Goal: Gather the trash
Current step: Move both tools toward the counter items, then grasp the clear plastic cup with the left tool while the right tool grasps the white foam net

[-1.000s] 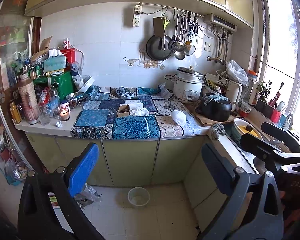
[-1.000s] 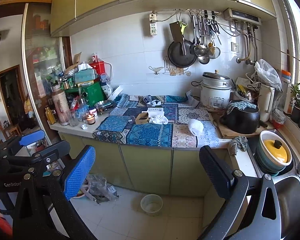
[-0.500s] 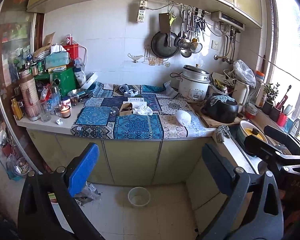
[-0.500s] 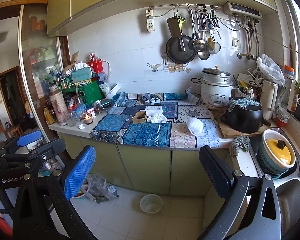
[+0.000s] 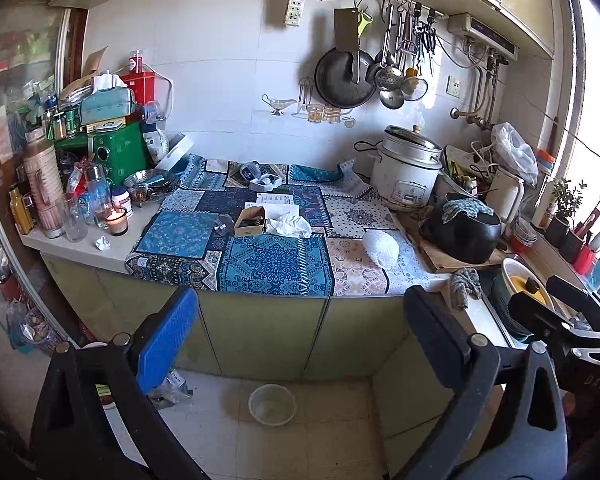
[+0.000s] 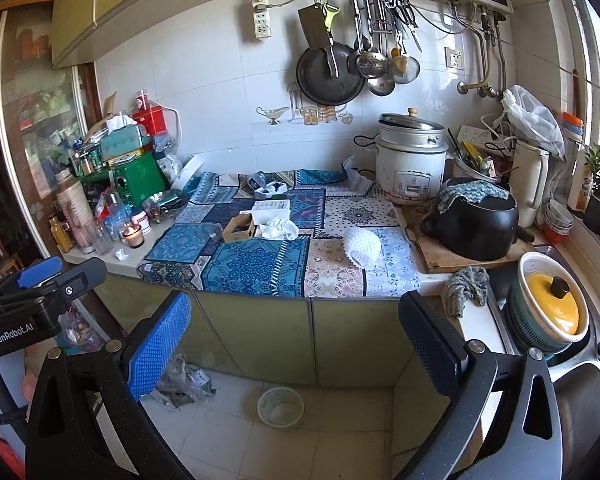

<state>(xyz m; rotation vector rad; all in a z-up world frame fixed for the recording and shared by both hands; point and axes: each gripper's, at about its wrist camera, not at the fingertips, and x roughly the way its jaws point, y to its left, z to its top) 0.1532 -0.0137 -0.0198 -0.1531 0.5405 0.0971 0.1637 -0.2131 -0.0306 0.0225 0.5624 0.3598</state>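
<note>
Far left on the bare surface [image 5: 76, 246], a small crumpled paper ball [image 5: 103, 243] lies just beside a lit candle [image 5: 116, 221]. On the patterned cloth [image 5: 276, 258] sit a small cardboard box [image 5: 250, 222], touching a crumpled white tissue [image 5: 290, 226] on its right, then a white foam net [image 5: 381, 245]. A plastic tub [image 5: 272, 404] stands on the floor. Left gripper [image 5: 300, 344] and right gripper [image 6: 296, 344] are both spread wide, holding nothing, short of the surface

Mid-frame, the counter [image 6: 384, 280] carries a blue patchwork cloth [image 6: 260, 256], candle [image 6: 134, 236], rice cooker [image 6: 412, 168] and crumpled paper [image 6: 121, 255].
</note>
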